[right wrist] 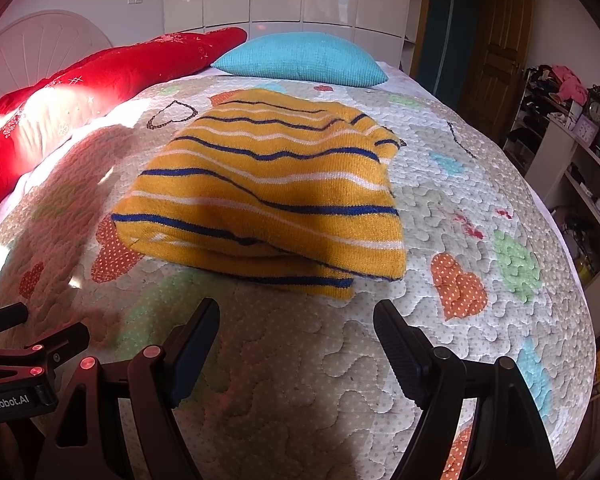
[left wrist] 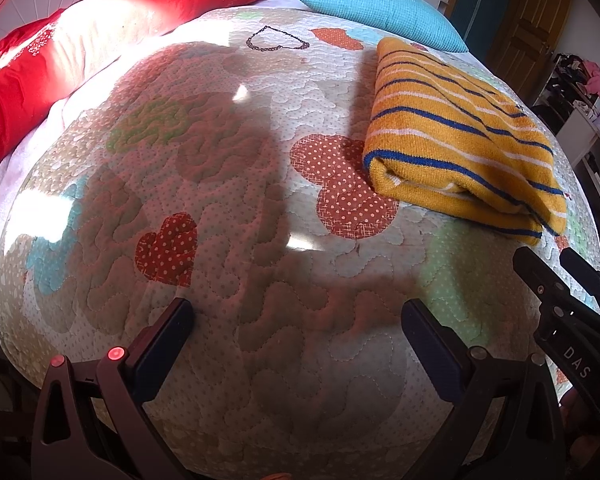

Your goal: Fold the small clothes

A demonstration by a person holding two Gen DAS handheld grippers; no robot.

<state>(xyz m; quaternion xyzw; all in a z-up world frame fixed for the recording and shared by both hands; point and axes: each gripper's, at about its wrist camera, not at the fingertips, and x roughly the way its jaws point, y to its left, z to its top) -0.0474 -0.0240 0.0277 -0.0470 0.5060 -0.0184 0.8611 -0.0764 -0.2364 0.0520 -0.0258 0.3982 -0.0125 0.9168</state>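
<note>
**Inspector:** While both tools are hovering over the bed, I am recording the position of the garment. Where is it lying?

**Assistant:** The yellow striped sweater [right wrist: 268, 196] is lying folded on the quilted bedspread [right wrist: 300, 380], its layered open edge facing the right gripper [right wrist: 296, 336]. It is sitting just ahead of that gripper's fingertips, apart from them (nothing is touching it). In the left wrist view it is lying up and to the right, well away from the left gripper [left wrist: 298, 320].

**Inspector:** State of the claws?

**Assistant:** The right gripper's jaws are standing wide apart, released, with only bare quilt showing between them. The left gripper's jaws are likewise standing spread and empty over the bedspread. Each gripper is appearing at the edge of the other's view, so the two are sitting side by side.

**Inspector:** Surroundings?

**Assistant:** A turquoise pillow [right wrist: 300, 58] is resting beyond the sweater, near the far edge of the bed, and a red duvet [right wrist: 100, 76] is running along the left side. Sunlight is falling across the left part of the quilt, with shadows covering the middle.
</note>
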